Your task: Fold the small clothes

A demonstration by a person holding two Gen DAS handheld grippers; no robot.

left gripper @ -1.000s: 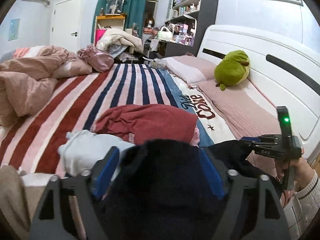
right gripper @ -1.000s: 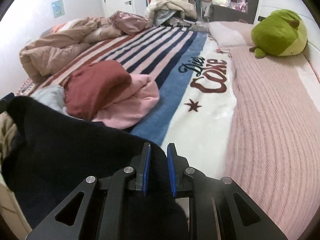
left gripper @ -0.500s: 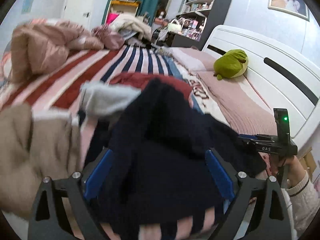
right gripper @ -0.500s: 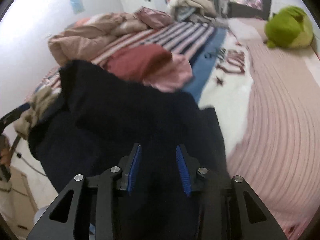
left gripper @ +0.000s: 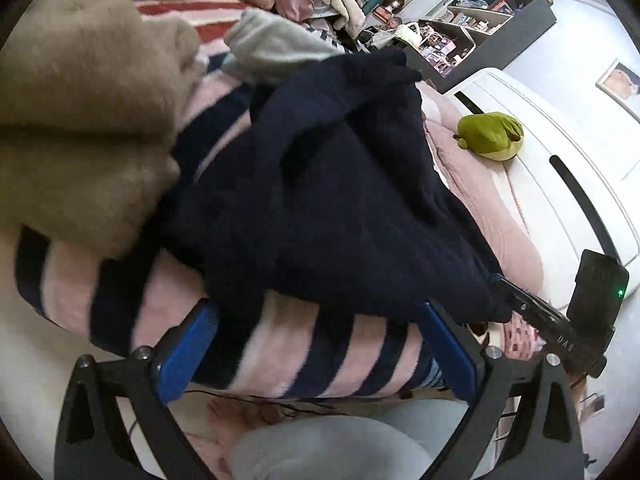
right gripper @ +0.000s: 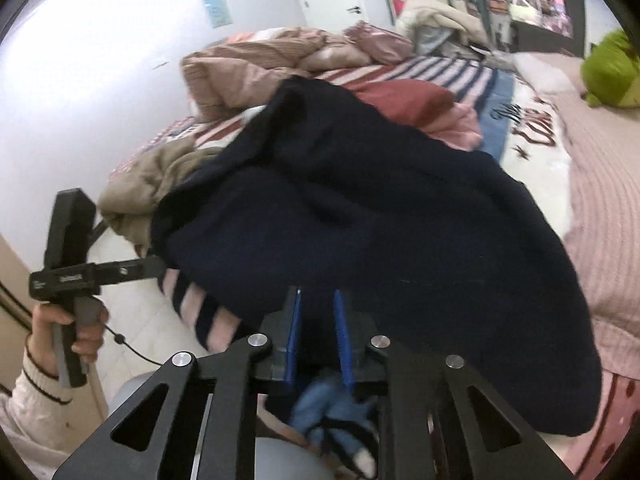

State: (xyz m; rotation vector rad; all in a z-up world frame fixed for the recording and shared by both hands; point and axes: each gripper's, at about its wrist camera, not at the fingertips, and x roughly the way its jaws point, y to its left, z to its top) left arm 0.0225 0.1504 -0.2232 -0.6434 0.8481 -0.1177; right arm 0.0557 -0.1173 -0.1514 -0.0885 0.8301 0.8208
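A navy knitted garment lies spread over the near edge of the striped bed blanket. My left gripper is low at the bed's edge. Its jaws are opening wide, with only striped blanket showing between the blue pads and no cloth gripped. In the right wrist view the left gripper has its tip at the garment's left edge. My right gripper has narrow, closing jaws with the navy garment between the pads. In the left wrist view the right gripper bites the garment's right corner.
A tan garment and a grey one lie left of the navy piece. Red and pink clothes lie behind it. A crumpled quilt, a green plush and the white headboard stand further off. Grey-trousered legs are below.
Both grippers came back towards the bed's near edge, dragging the navy garment along. The left jaws widened and let the cloth go, and that gripper rolled. The right jaws parted briefly, then narrowed.
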